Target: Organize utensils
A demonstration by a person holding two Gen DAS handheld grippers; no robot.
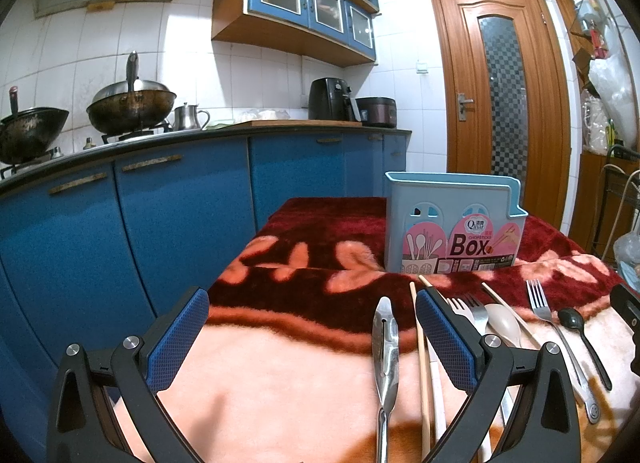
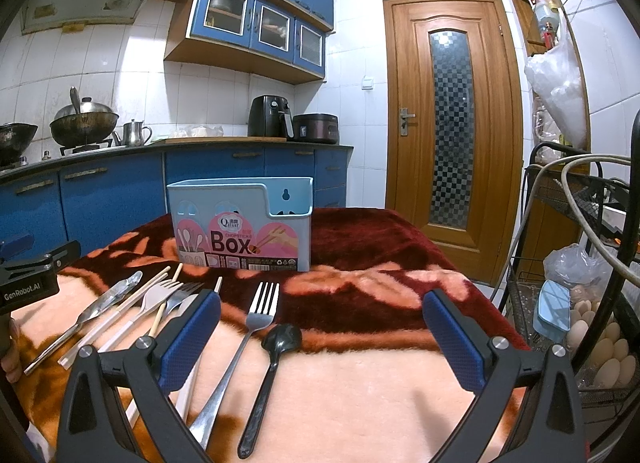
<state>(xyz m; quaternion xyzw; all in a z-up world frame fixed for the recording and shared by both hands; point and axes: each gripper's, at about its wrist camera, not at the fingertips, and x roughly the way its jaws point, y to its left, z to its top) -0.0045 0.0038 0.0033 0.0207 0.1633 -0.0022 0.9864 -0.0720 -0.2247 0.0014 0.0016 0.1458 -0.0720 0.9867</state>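
A light blue utensil box (image 1: 452, 223) (image 2: 240, 223) labelled "Box" stands upright on the red and pink blanket. In front of it lie a metal knife (image 1: 385, 347) (image 2: 106, 299), chopsticks (image 1: 422, 363) (image 2: 160, 315), forks (image 1: 476, 313) (image 2: 258, 315), a pale spoon (image 1: 503, 323) and a black spoon (image 1: 576, 327) (image 2: 276, 351). My left gripper (image 1: 312, 339) hovers open above the knife. My right gripper (image 2: 322, 339) is open above the metal fork and black spoon. Neither holds anything.
The blanket-covered table (image 1: 280, 383) (image 2: 380, 383) drops off left toward blue cabinets (image 1: 160, 203). Woks (image 1: 132, 107) sit on the stove counter. A wire rack with eggs (image 2: 600, 347) stands close on the right, a wooden door (image 2: 452, 123) behind.
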